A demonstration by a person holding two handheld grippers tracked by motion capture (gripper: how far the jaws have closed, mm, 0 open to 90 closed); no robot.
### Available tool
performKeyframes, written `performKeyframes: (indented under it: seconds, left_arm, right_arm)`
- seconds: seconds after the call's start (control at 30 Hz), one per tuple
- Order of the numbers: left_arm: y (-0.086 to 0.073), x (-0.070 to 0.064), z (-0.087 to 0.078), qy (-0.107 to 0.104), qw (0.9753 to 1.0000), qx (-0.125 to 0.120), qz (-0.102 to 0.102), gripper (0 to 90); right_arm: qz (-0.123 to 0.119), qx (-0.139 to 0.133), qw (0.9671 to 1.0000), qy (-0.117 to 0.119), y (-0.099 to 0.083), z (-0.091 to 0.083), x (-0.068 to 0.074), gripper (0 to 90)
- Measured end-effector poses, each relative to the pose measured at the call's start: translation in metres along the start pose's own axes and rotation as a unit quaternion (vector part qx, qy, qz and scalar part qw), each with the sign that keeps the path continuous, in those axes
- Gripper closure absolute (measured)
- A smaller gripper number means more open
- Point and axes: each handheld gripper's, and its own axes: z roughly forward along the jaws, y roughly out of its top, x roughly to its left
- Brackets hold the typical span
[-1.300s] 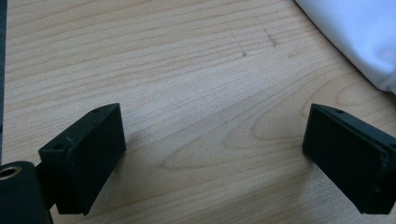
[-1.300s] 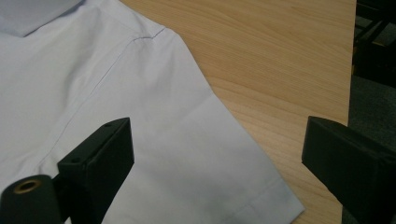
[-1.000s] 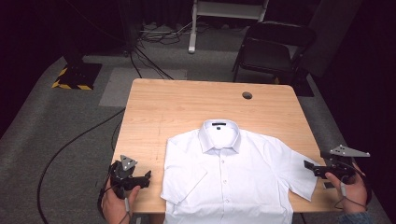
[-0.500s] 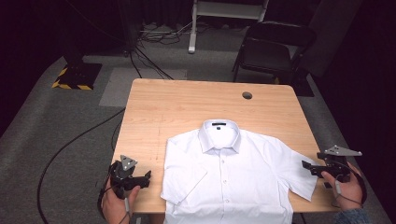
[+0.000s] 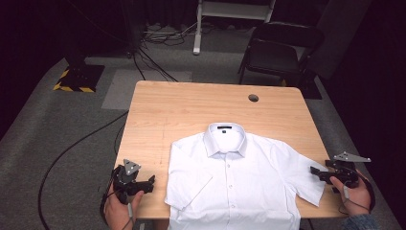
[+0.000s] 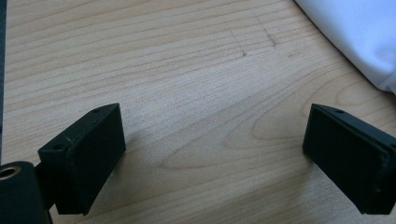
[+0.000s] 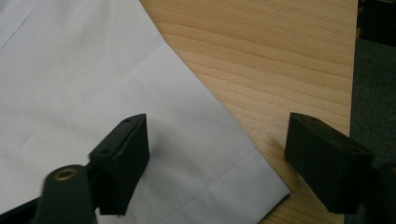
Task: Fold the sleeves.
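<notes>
The white shirt [image 5: 239, 184] lies flat at the lower middle of the table [image 5: 191, 110], looking light and floppy, best pinched at a sleeve hem, where the right gripper [image 5: 321, 173] gapes wide while the left gripper [image 5: 151, 184] waits spread over bare wood.

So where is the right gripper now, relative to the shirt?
In the high view the right gripper is at the table's right edge, beside the white shirt's right sleeve. In the right gripper view its open jaws straddle that sleeve's hem corner.
</notes>
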Motion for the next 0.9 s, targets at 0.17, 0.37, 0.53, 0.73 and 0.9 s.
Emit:
performKeyframes:
  seconds: [0.17, 0.37, 0.53, 0.73, 0.9]
  left_arm:
    - [0.000, 0.000, 0.000, 0.000, 1.0000, 0.000, 0.000, 5.9]
    - [0.000, 0.000, 0.000, 0.000, 1.0000, 0.000, 0.000, 5.9]
    - [0.000, 0.000, 0.000, 0.000, 1.0000, 0.000, 0.000, 5.9]
    - [0.000, 0.000, 0.000, 0.000, 1.0000, 0.000, 0.000, 6.0]
    - [0.000, 0.000, 0.000, 0.000, 1.0000, 0.000, -0.001, 5.9]
  right_arm:
    - [0.004, -0.006, 1.0000, 0.003, -0.001, -0.006, 0.005, 62.4]
    - [-0.007, 0.000, 0.9999, 0.009, 0.000, -0.008, 0.013, 87.3]
    - [-0.011, 0.005, 0.9999, 0.002, 0.002, -0.011, 0.017, 87.6]
    - [-0.011, -0.015, 0.9998, 0.000, 0.007, -0.024, 0.019, 87.6]
    - [-0.016, -0.025, 0.9996, -0.004, 0.015, -0.034, 0.023, 87.6]
